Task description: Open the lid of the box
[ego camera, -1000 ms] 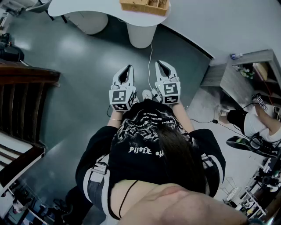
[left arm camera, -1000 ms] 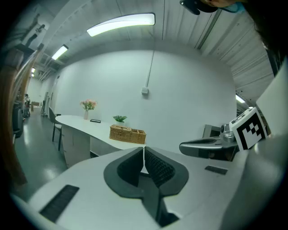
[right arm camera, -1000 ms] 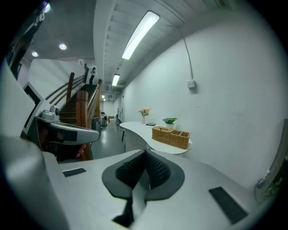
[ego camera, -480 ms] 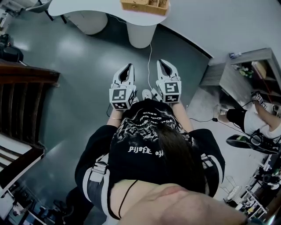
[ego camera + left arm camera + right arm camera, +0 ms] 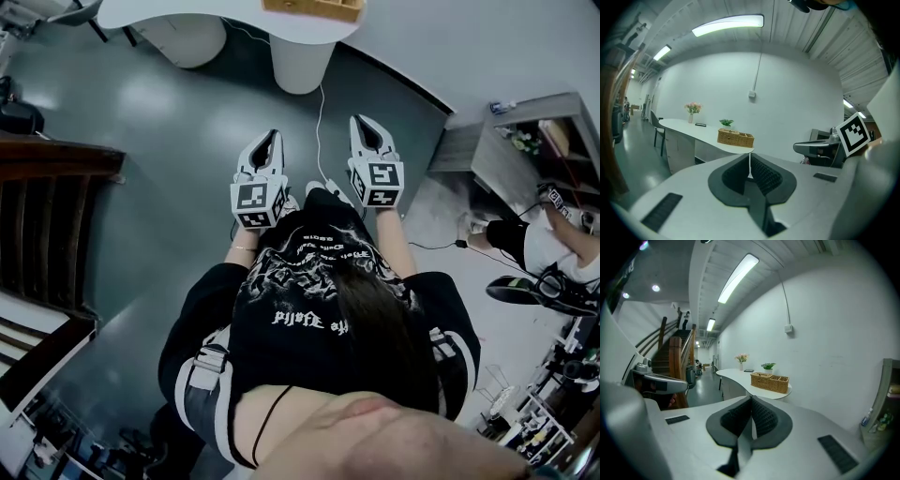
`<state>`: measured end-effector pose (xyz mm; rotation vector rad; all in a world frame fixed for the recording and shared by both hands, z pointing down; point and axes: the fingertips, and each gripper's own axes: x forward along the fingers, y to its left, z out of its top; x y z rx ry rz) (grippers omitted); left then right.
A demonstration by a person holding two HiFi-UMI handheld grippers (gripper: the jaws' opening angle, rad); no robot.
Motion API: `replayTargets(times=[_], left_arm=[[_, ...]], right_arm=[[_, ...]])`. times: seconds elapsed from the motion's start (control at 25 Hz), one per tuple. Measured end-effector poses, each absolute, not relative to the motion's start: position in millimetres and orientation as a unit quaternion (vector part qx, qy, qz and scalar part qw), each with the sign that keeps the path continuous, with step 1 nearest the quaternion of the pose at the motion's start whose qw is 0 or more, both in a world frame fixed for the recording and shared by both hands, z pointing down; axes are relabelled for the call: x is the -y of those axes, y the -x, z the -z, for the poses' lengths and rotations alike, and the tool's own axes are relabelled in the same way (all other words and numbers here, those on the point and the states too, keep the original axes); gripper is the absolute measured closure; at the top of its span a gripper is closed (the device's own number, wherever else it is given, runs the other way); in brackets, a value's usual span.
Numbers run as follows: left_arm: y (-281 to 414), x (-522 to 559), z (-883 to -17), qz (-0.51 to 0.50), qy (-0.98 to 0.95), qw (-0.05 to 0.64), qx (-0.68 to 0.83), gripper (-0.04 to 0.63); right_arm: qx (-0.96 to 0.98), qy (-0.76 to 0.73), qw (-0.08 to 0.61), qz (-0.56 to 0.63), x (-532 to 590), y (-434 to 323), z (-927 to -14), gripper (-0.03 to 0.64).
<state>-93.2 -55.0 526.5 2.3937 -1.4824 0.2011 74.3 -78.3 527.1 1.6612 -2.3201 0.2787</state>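
Grey floor runs ahead to a curved white counter (image 5: 169,9), and the wicker box (image 5: 312,6) sits on its near end, lid down, well apart from both claws. The left gripper (image 5: 270,137) and right gripper (image 5: 365,122) point toward it, each with jaws pressed together on nothing. Their cubes carry black-and-white square markers (image 5: 257,201). White lettering on the person's black shirt (image 5: 309,281) is too stylised to read.

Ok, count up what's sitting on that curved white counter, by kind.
Wicker box: 1
Vase of flowers: 1
Potted green plant: 1
Small dark flat item: 1
Total: 4
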Motion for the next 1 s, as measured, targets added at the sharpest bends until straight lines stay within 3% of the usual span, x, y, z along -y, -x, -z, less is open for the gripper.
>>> replayTargets(times=[1.0], left_arm=[[87.5, 53.4, -524.5, -0.074, -0.825, 0.172, 0.532, 0.566]], right_arm=[[0.828, -0.531, 0.137, -0.117, 99.3, -67.8, -528.6, 0.591]])
